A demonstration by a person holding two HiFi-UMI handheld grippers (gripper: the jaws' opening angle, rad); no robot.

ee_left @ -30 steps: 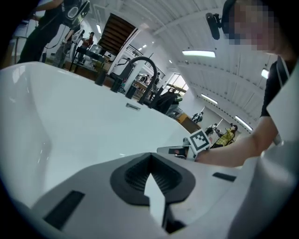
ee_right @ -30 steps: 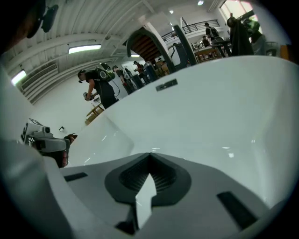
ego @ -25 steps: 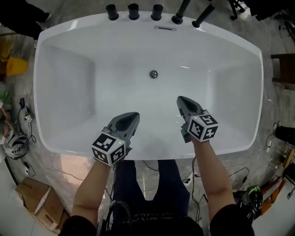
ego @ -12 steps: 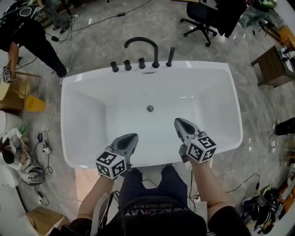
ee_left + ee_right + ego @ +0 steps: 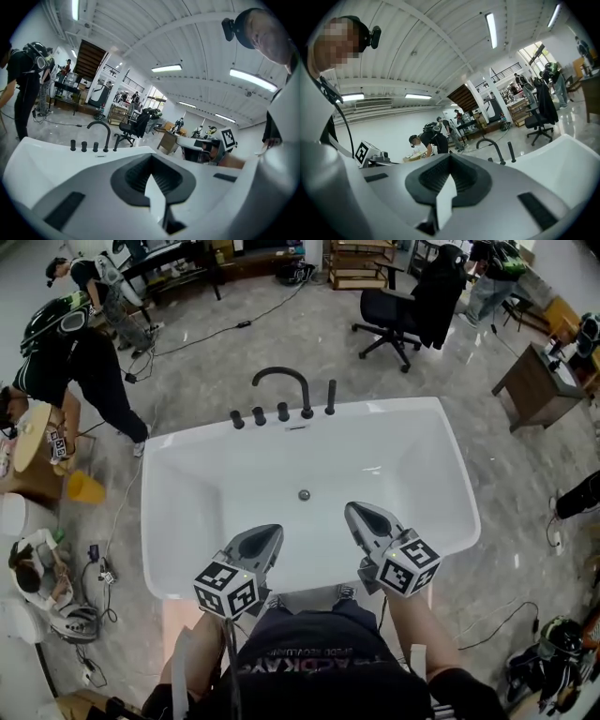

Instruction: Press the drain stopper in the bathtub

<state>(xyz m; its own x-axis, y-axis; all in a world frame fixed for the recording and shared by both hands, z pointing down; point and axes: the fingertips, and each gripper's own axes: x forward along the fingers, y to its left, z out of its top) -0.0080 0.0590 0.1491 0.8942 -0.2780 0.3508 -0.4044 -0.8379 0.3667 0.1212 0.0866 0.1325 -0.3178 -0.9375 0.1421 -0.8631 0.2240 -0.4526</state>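
Holding the left gripper [image 5: 270, 534] and the right gripper [image 5: 356, 513] side by side over the near side of the bathtub [image 5: 197, 493], close to the body. Squeezing both pairs of jaws tight together, with nothing caught in either one. Pointing both noses out across the tub and a bit up, so showing only the far rim, the tap [image 5: 280, 370] and the room in the two gripper views, and no floor of the tub at all. Looking for the drain stopper [image 5: 304, 494] in the head view: lying small and round on the tub floor, in the middle, on the line running from the body to the tap. Lying ahead of both grippers and well below them, in the gap between the two noses. Sitting ahead and a little to the right of the left gripper, ahead and a little to the left of the right gripper. Looking about as near to one nose as to the other, so too close to call. Probably needing a tip downward, then a reach forward and inward, with either gripper, to push on it.
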